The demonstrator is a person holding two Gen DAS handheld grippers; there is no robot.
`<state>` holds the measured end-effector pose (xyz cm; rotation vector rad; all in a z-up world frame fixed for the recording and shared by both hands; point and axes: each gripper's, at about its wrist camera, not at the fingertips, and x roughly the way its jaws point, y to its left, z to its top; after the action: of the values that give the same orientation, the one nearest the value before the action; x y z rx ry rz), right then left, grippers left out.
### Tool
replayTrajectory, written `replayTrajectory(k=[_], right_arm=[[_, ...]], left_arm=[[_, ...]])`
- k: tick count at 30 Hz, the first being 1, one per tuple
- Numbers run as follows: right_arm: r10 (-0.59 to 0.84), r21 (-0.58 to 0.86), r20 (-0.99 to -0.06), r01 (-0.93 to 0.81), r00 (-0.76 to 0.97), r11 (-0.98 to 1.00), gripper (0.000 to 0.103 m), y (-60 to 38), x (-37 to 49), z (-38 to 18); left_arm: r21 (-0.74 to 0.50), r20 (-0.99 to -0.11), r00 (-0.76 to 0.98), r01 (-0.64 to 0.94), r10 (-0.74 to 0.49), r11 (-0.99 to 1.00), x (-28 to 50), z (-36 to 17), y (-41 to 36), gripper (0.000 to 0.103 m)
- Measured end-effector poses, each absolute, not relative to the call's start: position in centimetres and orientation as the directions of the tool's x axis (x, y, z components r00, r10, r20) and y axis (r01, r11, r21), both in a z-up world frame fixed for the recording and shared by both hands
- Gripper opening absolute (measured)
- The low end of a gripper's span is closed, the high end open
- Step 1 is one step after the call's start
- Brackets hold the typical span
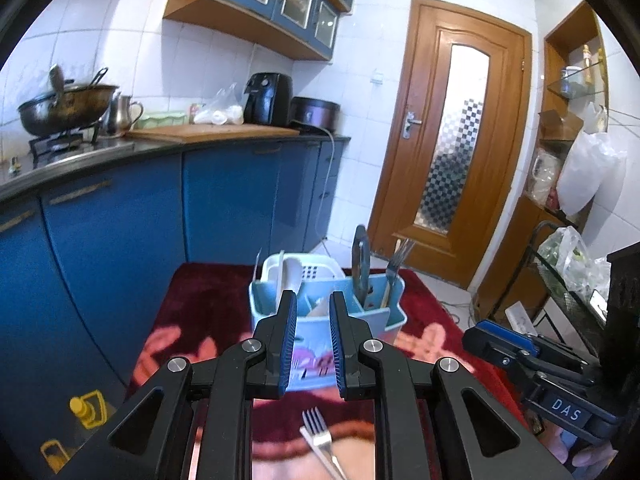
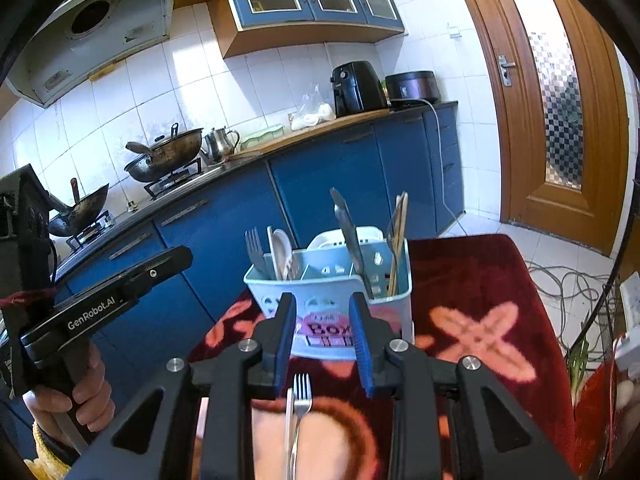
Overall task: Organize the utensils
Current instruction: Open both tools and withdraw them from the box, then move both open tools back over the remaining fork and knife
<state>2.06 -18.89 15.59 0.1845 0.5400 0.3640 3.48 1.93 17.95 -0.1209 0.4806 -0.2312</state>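
One fork (image 2: pixel 301 400) is lying on the red cloth (image 2: pixel 480 280), near side, beside a white utensil whose kind I cannot tell. Beyond it the blue caddy (image 2: pixel 332 292), lettered "BOX", is holding a fork, spoon, knife (image 2: pixel 348 236) and chopsticks. The right gripper (image 2: pixel 325 350) is hanging apart over the fork; the left gripper (image 1: pixel 313 350), marked "GenRobot.AI", is also gaping, holding nothing.

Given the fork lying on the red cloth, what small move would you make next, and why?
Probably lower the right gripper onto the fork: its jaws are open and empty, the fork lies just below them, outside the blue caddy.
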Motion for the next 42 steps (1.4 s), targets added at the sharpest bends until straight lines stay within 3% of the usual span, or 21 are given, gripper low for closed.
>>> replayTrajectory(k=[42], right_arm=[[0.398,0.318,-0.736,-0.239,0.548,0.918,0.031,-16.0,2.7,4.1]], left_arm=[[-0.203,-0.769,0.608,0.060,-0.197,0.977,4.0,4.3,4.3,0.017]])
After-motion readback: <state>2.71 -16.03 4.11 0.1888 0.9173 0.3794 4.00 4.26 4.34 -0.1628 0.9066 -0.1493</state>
